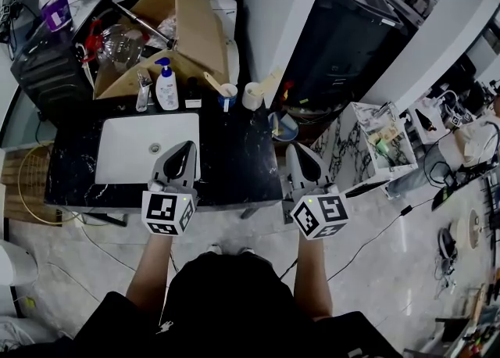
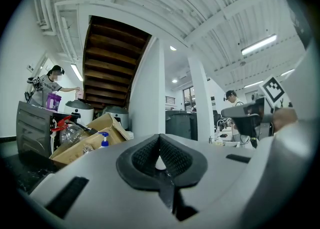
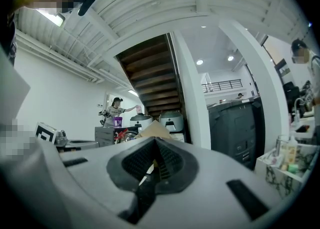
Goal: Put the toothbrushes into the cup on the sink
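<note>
Both claws hang at the near edge of the table (image 1: 234, 162), so this looks like a pause outside any grasp, either ahead of a first reach or after a drop. The left claw (image 1: 184, 148) sits over the 4 o'clock corner of the white sink basin (image 1: 125, 149), its ribbed black pads pressed together on nothing. The right claw (image 1: 301, 150) hovers just off the table's 3 o'clock end, likewise closed and empty. The cup (image 1: 227, 98), a small white cylinder with a blue band, stands at the back of the table, at 1 o'clock from the left claw. 1 slim, wood-coloured toothbrush (image 1: 211, 82) already leans in it, tilted toward 10 o'clock. Just beside it at 3 o'clock a second cup (image 1: 251, 97), plain white, carries a pale flat strip (image 1: 271, 81); I cannot tell whether that is another brush. If brushes remain, the next move calls for opening a claw, pinching a thin, light handle and lowering it through a narrow rim without tipping the cup. The table is glossy black stone with white veining, and the basin is a smooth rounded rectangle.
</note>
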Motion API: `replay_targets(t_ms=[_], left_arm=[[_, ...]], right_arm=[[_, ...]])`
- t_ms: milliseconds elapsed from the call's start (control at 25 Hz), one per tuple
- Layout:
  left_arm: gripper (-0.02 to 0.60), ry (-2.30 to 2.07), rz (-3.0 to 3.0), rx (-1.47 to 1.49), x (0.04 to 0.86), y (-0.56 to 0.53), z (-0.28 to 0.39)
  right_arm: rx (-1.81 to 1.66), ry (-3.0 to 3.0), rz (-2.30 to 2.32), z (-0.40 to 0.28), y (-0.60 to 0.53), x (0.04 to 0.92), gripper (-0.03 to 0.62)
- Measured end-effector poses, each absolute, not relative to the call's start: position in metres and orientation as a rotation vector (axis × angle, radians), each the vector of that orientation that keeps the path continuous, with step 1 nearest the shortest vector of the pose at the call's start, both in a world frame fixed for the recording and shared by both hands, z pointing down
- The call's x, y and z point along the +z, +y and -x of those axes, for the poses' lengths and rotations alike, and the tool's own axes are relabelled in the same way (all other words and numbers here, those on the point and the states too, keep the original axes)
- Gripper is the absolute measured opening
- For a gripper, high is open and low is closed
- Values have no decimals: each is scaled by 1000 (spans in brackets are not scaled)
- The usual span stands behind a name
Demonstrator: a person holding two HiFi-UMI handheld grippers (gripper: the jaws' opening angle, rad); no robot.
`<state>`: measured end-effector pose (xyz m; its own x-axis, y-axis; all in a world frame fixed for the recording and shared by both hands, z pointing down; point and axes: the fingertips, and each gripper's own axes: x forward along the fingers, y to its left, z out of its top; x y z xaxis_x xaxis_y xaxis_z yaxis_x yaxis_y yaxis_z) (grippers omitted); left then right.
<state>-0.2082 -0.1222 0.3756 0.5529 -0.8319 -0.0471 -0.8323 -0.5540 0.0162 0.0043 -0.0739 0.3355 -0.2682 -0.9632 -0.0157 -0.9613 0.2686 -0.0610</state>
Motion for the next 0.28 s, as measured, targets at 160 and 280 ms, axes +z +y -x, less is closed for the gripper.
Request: replay_targets(t_ms=[160, 280], left_arm=[[3, 1484, 2758, 74, 375, -126, 210], [3, 1487, 2756, 68, 376, -129, 211]], right_arm=[[-55, 2465, 1873, -4, -76, 334, 2], [-51, 2467, 1876, -3, -79, 335, 2]])
